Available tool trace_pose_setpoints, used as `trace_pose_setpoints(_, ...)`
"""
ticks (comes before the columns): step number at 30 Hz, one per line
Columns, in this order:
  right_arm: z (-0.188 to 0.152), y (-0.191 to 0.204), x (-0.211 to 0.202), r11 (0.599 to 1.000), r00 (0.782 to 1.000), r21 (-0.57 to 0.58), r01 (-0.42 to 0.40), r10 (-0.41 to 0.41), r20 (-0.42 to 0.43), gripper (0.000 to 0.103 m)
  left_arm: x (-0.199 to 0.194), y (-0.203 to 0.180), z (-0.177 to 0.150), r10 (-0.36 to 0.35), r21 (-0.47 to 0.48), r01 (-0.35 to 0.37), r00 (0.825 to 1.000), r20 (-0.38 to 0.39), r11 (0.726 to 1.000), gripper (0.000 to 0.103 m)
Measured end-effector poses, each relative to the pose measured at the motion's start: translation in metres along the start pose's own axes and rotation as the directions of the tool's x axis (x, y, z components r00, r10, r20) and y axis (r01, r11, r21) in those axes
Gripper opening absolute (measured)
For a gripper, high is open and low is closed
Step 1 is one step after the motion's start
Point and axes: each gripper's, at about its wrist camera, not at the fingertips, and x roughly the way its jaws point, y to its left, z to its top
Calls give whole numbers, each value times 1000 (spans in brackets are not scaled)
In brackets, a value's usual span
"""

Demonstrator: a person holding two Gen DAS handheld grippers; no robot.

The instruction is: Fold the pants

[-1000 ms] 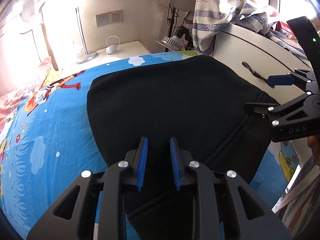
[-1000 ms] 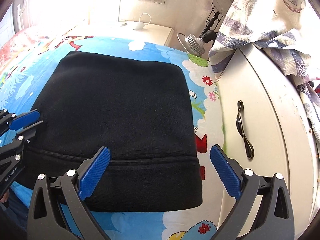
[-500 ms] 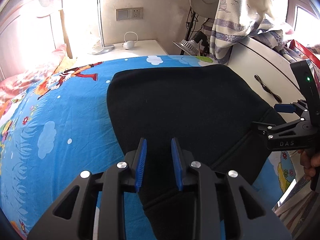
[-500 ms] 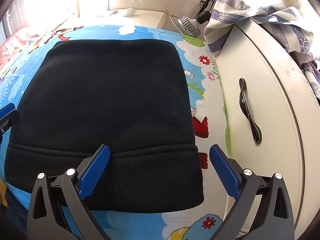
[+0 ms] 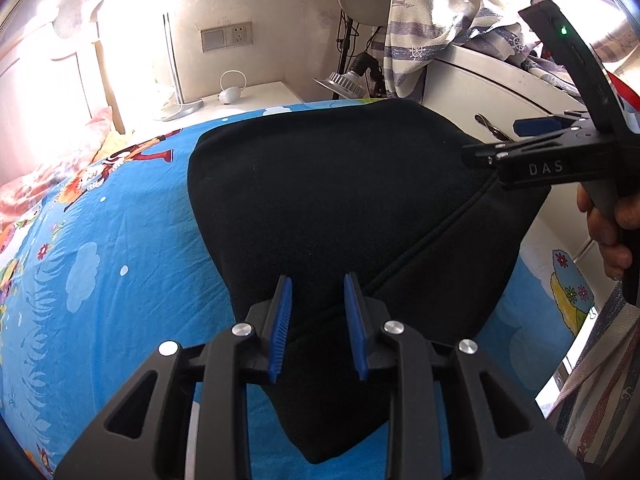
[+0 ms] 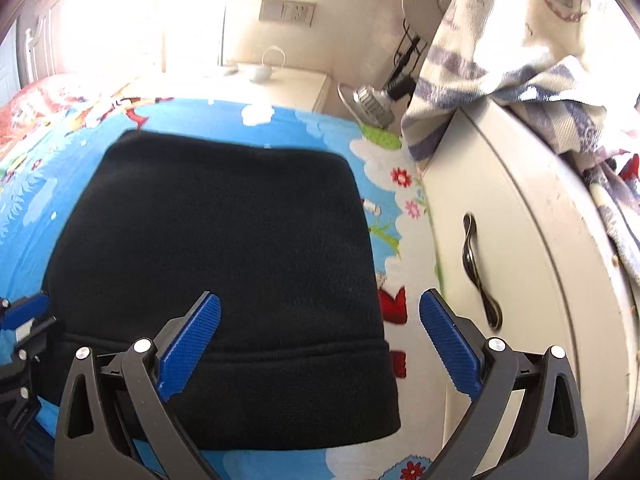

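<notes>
pants (image 6: pixel 224 240): plain black
bedsheet (image 5: pixel 120 248): bright blue, cartoon clouds and flowers
gripper pads (image 6: pixel 188 344): blue
cabinet (image 6: pixel 532 248): cream
curtain (image 6: pixel 500 40): cream, blue-striped

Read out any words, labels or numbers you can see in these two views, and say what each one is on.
"DAS": on the black side of the right gripper, seen from the left wrist view.
Left gripper: lettering on its body, too small to read.
Nothing else readable.

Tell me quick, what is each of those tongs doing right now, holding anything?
Left tongs: narrowly open above the black pants, gripping nothing.
Right tongs: wide open, empty, over the pants' near right corner.
</notes>
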Motion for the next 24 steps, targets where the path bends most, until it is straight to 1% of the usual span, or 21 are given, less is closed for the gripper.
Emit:
trace_pose_setpoints(1, 4, 0, 0, 1000, 1000, 15, 4, -4, 12, 97, 0, 1, 1, -6, -4, 6, 1000, 2, 1000, 27)
trace_pose_setpoints(3, 12, -1, 11, 998, 1000, 61, 8, -8, -11, 97, 1, 3, 0, -19, -12, 19, 1000, 4, 1000, 27)
trace_pose_setpoints(7, 23, -7, 46, 990, 997, 129, 63, -57, -48, 97, 0, 4, -1, -27, -12, 28, 1000, 12, 1000, 27)
trace_pose_setpoints(9, 24, -19, 63, 976, 994, 199, 89, -75, -78, 96, 0, 6, -2, -38, -16, 38, 999, 16, 999, 27)
trace_pose_setpoints(11, 19, -34, 74, 950, 993, 302, 78, -46, -112, 96, 0, 8, -2, -52, -19, 52, 998, 19, 998, 27)
trace_pose_setpoints(12, 15, -40, 75, 935, 993, 349, 65, -25, -118, 96, 0, 9, -3, -57, -21, 57, 998, 21, 998, 27)
trace_pose_setpoints(13, 10, -45, 73, 918, 993, 391, 64, -21, -114, 96, 0, 10, -3, -61, -23, 61, 998, 23, 998, 27)
trace_pose_setpoints(15, -2, -50, 66, 894, 994, 441, 76, -33, -104, 97, 1, 11, -4, -63, -19, 63, 998, 30, 998, 27)
trace_pose_setpoints(21, -43, -47, 50, 869, 997, 490, 70, -48, -57, 97, 1, 11, -8, -63, -9, 63, 997, 43, 998, 28)
trace_pose_setpoints(24, -54, -43, 41, 865, 996, 494, 85, -79, -32, 97, 0, 10, -9, -59, -6, 59, 997, 43, 998, 28)
